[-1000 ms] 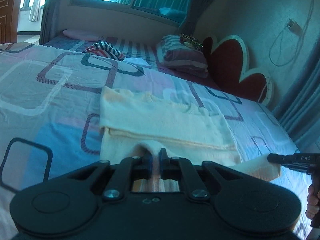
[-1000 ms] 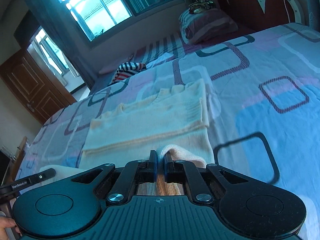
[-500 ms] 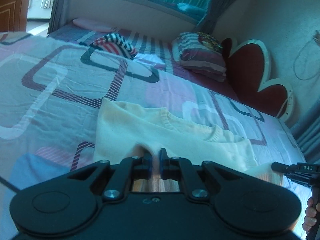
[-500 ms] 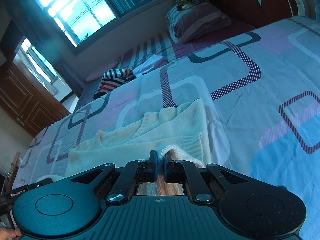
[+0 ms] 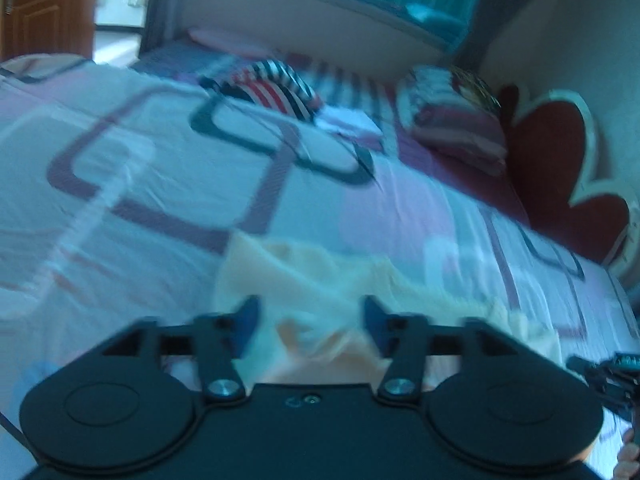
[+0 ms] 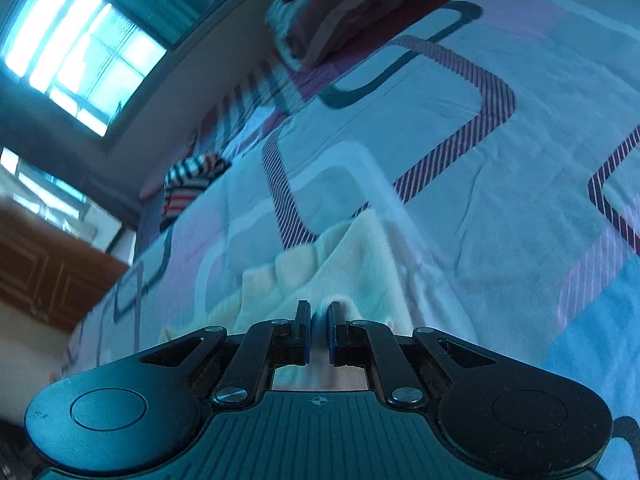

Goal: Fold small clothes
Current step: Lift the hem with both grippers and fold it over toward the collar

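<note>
With the cream knitted garment (image 5: 320,276) lying half-folded on the patterned bed (image 5: 160,184), the left tongs (image 5: 310,316) have just been opening, cloth loose between them, so the right tongs (image 6: 319,322), clenched on its edge, should lower and release evenly, leaving a flat fold.

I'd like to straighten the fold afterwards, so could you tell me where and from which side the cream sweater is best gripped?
Probably by the near folded edge of the cream sweater, coming in from the near side, low over the bedspread. The edge faces both grippers; the right gripper pinches it, while the left gripper, jaws just opened, has cloth between them unpressed.
</note>
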Available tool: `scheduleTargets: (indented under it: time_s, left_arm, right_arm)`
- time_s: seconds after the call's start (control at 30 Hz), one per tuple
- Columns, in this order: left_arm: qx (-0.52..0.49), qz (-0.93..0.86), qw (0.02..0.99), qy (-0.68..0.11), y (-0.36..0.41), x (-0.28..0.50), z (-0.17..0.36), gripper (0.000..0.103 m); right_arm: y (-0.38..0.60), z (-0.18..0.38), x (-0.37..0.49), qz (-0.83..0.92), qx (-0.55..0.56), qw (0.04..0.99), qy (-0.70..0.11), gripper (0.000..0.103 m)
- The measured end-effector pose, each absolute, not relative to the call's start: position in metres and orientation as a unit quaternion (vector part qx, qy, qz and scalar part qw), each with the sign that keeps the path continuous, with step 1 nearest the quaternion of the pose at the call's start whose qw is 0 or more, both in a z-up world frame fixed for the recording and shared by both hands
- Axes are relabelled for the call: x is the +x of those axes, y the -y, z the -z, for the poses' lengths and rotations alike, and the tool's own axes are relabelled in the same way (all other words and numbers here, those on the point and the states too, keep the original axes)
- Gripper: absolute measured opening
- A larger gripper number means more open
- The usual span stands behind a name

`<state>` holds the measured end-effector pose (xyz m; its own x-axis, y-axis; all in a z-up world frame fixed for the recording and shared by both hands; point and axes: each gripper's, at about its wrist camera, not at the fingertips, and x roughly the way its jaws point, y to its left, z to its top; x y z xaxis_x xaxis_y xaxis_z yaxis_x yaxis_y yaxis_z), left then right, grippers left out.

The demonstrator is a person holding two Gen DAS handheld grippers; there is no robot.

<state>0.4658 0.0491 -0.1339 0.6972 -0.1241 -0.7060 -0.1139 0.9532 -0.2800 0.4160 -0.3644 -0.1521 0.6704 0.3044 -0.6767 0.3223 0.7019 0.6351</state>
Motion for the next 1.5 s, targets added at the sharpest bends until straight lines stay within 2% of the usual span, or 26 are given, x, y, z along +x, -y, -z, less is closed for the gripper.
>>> scheduleTargets:
  time_s: [0.2, 0.4, 0.43, 0.47, 0.53, 0.6, 0.63, 0.7, 0.73, 0.77, 0.8, 0.83, 0.87, 0.93, 1.0, 1.23, 1.5]
  left_arm:
    - [-0.099, 0.024, 0.917, -0.385, -0.049, 0.466, 0.129, 0.066]
    - [-0.047, 0.043, 0.912, -0.405, -0.039, 0.470, 0.147, 0.067]
    - [-0.043, 0.042, 0.911, -0.408, -0.037, 0.473, 0.151, 0.067]
    - [-0.041, 0.041, 0.910, -0.411, -0.036, 0.475, 0.154, 0.067]
    - [-0.039, 0.041, 0.906, -0.418, -0.034, 0.480, 0.161, 0.066]
    - [-0.036, 0.045, 0.906, -0.420, -0.033, 0.483, 0.167, 0.056]
    - [-0.035, 0.049, 0.905, -0.421, -0.033, 0.485, 0.169, 0.053]
    - [-0.035, 0.056, 0.905, -0.421, -0.032, 0.487, 0.172, 0.038]
    - [-0.035, 0.059, 0.905, -0.421, -0.032, 0.488, 0.174, 0.036]
    - [-0.035, 0.060, 0.905, -0.420, -0.031, 0.489, 0.175, 0.031]
    - [-0.036, 0.062, 0.905, -0.419, -0.031, 0.489, 0.176, 0.021]
    - [-0.037, 0.062, 0.906, -0.418, -0.031, 0.489, 0.177, 0.018]
    - [-0.039, 0.061, 0.906, -0.418, -0.032, 0.489, 0.177, 0.011]
    - [-0.045, 0.060, 0.907, -0.414, -0.034, 0.488, 0.177, 0.007]
    - [-0.046, 0.061, 0.912, -0.404, -0.034, 0.486, 0.175, 0.003]
    - [-0.056, 0.050, 0.932, -0.355, -0.037, 0.481, 0.160, 0.002]
    - [-0.072, 0.036, 0.936, -0.343, -0.036, 0.494, 0.162, 0.002]
  right_arm:
    - [0.366, 0.134, 0.424, 0.006, 0.325, 0.862, -0.388, 0.006]
    - [0.361, 0.138, 0.426, -0.006, 0.283, 0.875, -0.394, 0.009]
    - [0.358, 0.141, 0.427, -0.011, 0.279, 0.874, -0.399, 0.018]
    - [0.356, 0.144, 0.428, -0.013, 0.274, 0.873, -0.403, 0.037]
    - [0.352, 0.147, 0.428, -0.016, 0.261, 0.879, -0.400, 0.058]
    - [0.348, 0.150, 0.430, -0.021, 0.245, 0.884, -0.398, 0.057]
    - [0.346, 0.152, 0.433, -0.024, 0.240, 0.883, -0.402, 0.057]
    - [0.343, 0.156, 0.438, -0.027, 0.230, 0.884, -0.406, 0.057]
    - [0.341, 0.157, 0.440, -0.030, 0.222, 0.886, -0.407, 0.057]
    - [0.337, 0.159, 0.442, -0.033, 0.210, 0.887, -0.410, 0.051]
    - [0.334, 0.161, 0.445, -0.035, 0.198, 0.888, -0.413, 0.044]
    - [0.331, 0.165, 0.447, -0.038, 0.190, 0.887, -0.420, 0.027]
    - [0.329, 0.167, 0.449, -0.040, 0.187, 0.885, -0.425, 0.018]
    - [0.327, 0.173, 0.450, -0.039, 0.181, 0.885, -0.428, 0.017]
    - [0.323, 0.173, 0.449, -0.043, 0.163, 0.890, -0.424, 0.002]
    - [0.322, 0.154, 0.443, -0.050, 0.156, 0.911, -0.379, 0.002]
    - [0.319, 0.152, 0.456, -0.030, 0.161, 0.917, -0.363, 0.002]
